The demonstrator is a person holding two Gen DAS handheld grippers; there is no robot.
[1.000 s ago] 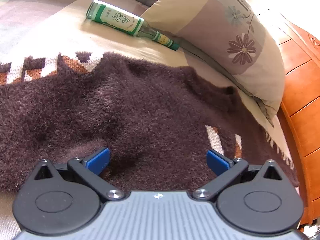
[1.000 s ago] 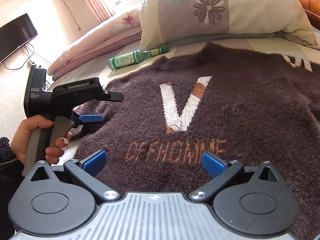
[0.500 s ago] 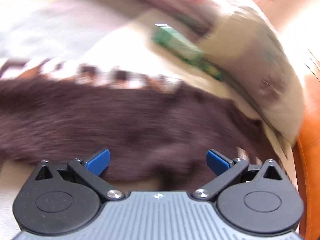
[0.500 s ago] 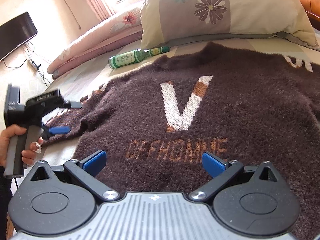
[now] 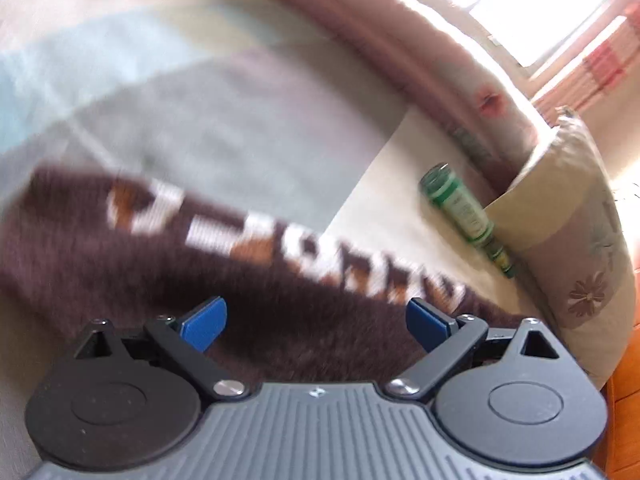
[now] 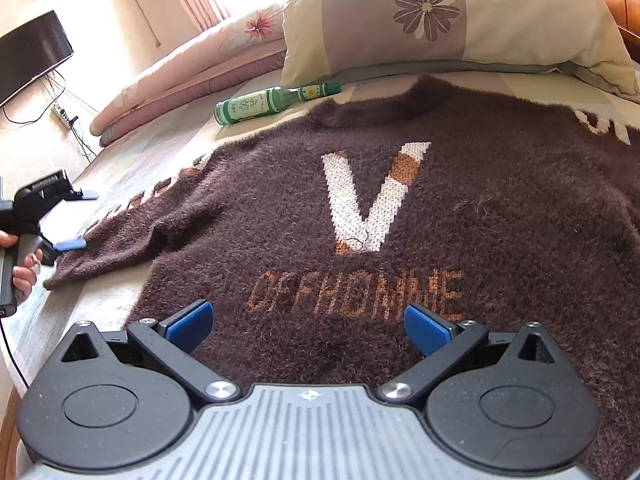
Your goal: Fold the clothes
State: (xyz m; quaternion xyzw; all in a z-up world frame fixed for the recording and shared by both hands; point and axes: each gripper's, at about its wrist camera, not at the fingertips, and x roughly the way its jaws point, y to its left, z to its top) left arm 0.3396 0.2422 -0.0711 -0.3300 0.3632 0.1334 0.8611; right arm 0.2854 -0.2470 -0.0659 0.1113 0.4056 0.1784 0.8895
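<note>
A fuzzy dark brown sweater [image 6: 460,208] lies flat on the bed, with a white V and orange lettering on its chest. Its left sleeve [image 6: 132,232] stretches toward the bed's left edge and shows white and orange letters [image 5: 256,240] in the blurred left wrist view. My right gripper [image 6: 308,328] is open, low over the sweater's hem. My left gripper [image 5: 316,318] is open over the sleeve; in the right wrist view that left gripper [image 6: 78,220] sits by the cuff, held by a hand [image 6: 24,272].
A green glass bottle [image 6: 264,104] lies on the bed beside a flowered pillow [image 6: 440,20]. Rolled pink quilts [image 6: 188,68] run along the far side. A dark screen [image 6: 32,52] hangs on the left wall. A wooden headboard [image 5: 624,408] borders the bed.
My left gripper has swung out left from the sweater's body to the sleeve cuff and turned, its view now blurred. The right gripper has hardly moved.
</note>
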